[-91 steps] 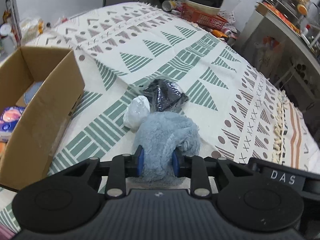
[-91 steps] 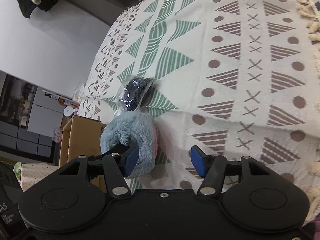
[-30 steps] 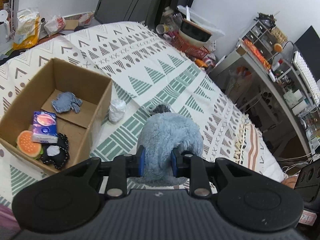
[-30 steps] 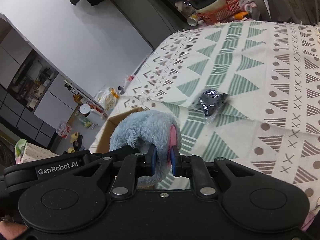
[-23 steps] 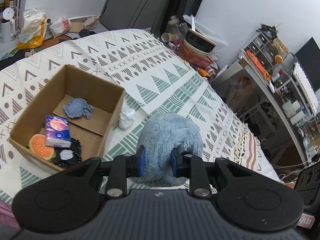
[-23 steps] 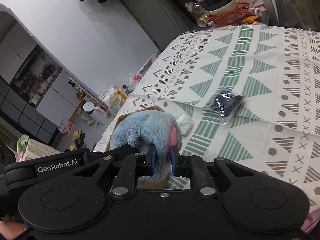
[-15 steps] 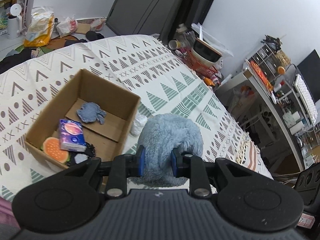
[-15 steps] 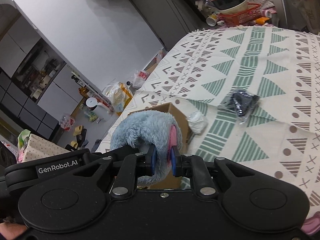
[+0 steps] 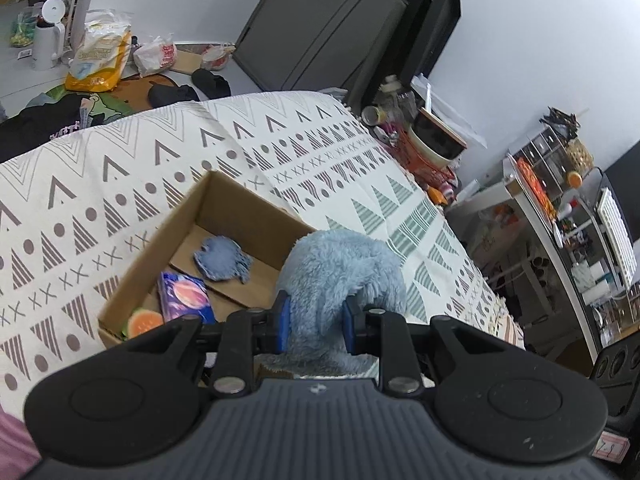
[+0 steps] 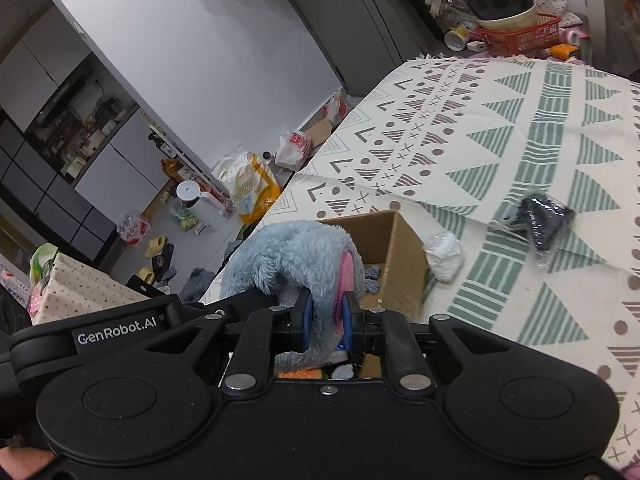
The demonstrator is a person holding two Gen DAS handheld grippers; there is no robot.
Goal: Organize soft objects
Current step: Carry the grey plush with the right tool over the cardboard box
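Left gripper (image 9: 314, 326): clamped on the blue plush (image 9: 340, 276), blue pads pressed into the fur on both sides, held up in the air.
Right gripper (image 10: 325, 326): also clamped on the plush (image 10: 292, 264), jaws nearly together on a thin pink-edged flap of it.
Plush: gripped by both tools at once, hanging above the box's near end, clear of the blanket.
Box (image 9: 248, 216): open cardboard, sitting on the patterned blanket (image 9: 120, 168); in the right view its far corner (image 10: 400, 248) shows just past the plush.
In the box: a blue rag (image 9: 222, 260) lies flat toward the far end; nearer than it a purple packet (image 9: 184, 298); at the near corner an orange slice toy (image 9: 145, 322), partly behind the left gripper. Right view catches a sliver of orange and something grey under its fingers, too hidden to name.
White wad (image 10: 442, 254): on the blanket just beside the box, against its outer wall as far as the right view shows.
Black bag (image 10: 540, 218): dark item in clear plastic, on the blanket well beyond the box, past the white wad.
Beyond the box: red basket (image 10: 520, 30) with bowls stacked in it at the blanket's far edge.
Person: a bit of hand (image 10: 24, 460) at the right view's lower left corner.
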